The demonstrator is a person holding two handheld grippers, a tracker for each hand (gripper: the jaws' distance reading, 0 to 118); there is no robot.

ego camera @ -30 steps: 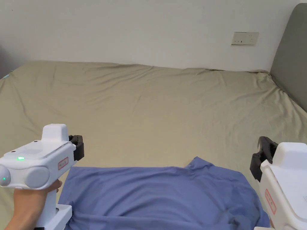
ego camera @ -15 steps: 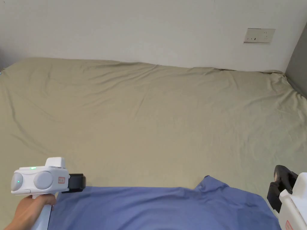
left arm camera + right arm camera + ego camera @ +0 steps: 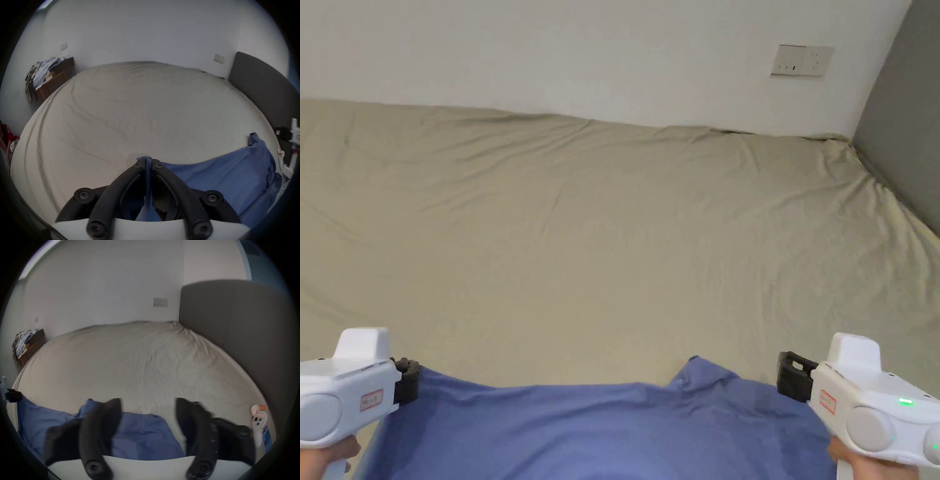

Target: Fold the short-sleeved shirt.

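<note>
Left tool [image 3: 148, 162], white-bodied with black curved jaws: jaws together, clamped on a bunched corner of the blue short-sleeved cotton shirt [image 3: 600, 431], a pinch of fabric standing out between the tips; in the head view it sits at the shirt's far left corner [image 3: 407, 380]. Right tool [image 3: 148, 408], same make: jaws wide apart, nothing between them, poised over the shirt's right part in its own view and just beside the shirt's far right edge in the head view [image 3: 794, 375]. Shirt: spread across the near part of the bed, far edge running between the two tools, a small peak of cloth raised toward the right. Bed: wide, covered in a creased beige fitted sheet [image 3: 625, 250], bare beyond the shirt, serving as the folding surface. Grey padded headboard [image 3: 903, 112] at right; white wall behind. Judgement: one corner is secured and the opposite one awaits a matching grip, presumably so both far corners can be carried together for a fold; folding appears at an early stage.
</note>
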